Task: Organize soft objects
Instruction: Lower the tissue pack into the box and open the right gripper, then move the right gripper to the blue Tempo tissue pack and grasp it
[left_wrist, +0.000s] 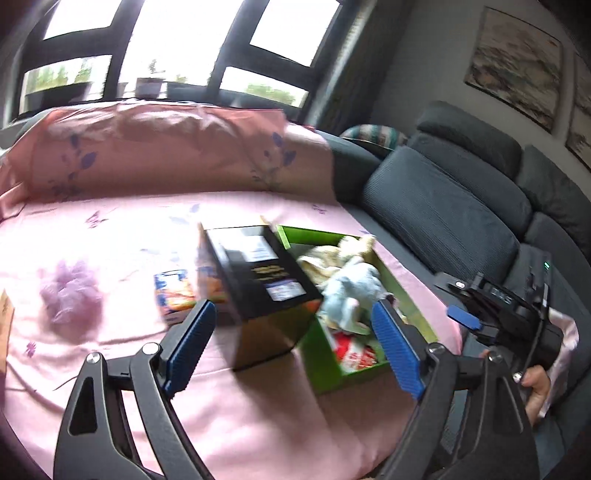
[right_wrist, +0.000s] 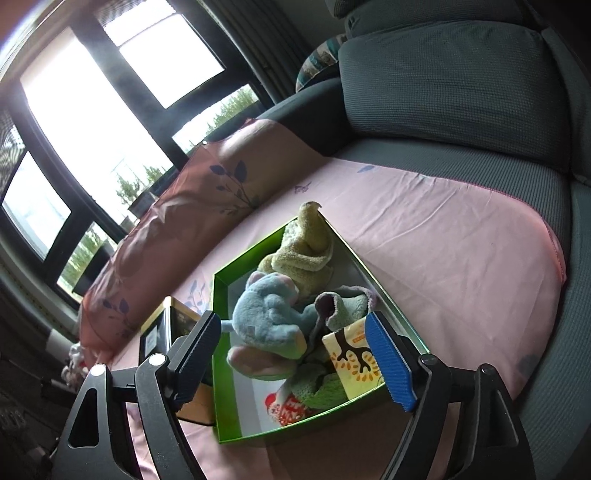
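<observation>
Gripper (right_wrist: 295, 354) over green box (right_wrist: 221, 369), toy-crowded

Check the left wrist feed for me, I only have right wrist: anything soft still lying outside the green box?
Observer: Yes. A purple mesh pouf lies on the pink sheet, well left of the black box.
Operator: Anything else out there?
Observer: A blue-and-orange packet lies on the sheet just left of the black box. Its print is too blurred to read.
Operator: Left claw state?
Observer: The left claw is open and empty, pointed at the black box.
</observation>
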